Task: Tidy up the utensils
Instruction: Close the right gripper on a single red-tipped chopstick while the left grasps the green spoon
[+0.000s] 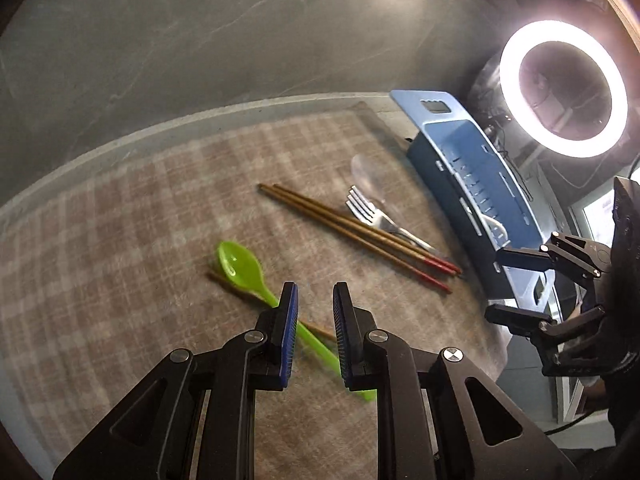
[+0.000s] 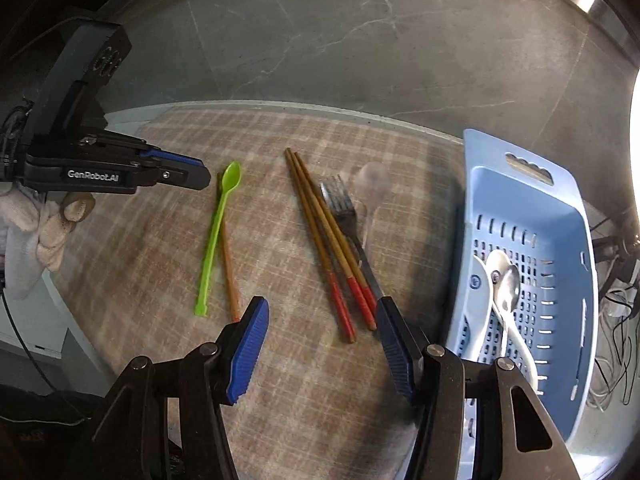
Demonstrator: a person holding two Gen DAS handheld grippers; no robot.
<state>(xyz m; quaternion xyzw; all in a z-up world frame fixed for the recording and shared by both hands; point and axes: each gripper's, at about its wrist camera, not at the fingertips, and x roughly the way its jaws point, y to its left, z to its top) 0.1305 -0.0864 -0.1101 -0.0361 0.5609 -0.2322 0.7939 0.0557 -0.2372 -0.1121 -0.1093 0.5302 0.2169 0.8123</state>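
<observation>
Left gripper (image 1: 314, 334): jaws narrow, empty, above green spoon (image 1: 240, 266).
Right gripper (image 2: 320, 344): jaws apart, empty.
Risk: chopsticks (image 2: 324, 240) overlap fork (image 2: 344, 216); a pick may drag both.

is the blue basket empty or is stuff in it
Not empty: the basket holds a white spoon and a metal spoon.

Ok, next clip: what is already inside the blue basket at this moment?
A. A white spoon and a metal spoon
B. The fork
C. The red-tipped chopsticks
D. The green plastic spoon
A. In the right wrist view a white spoon and a metal spoon lie in the blue basket, while the green spoon, fork and red-tipped chopsticks lie on the checked mat.
</observation>
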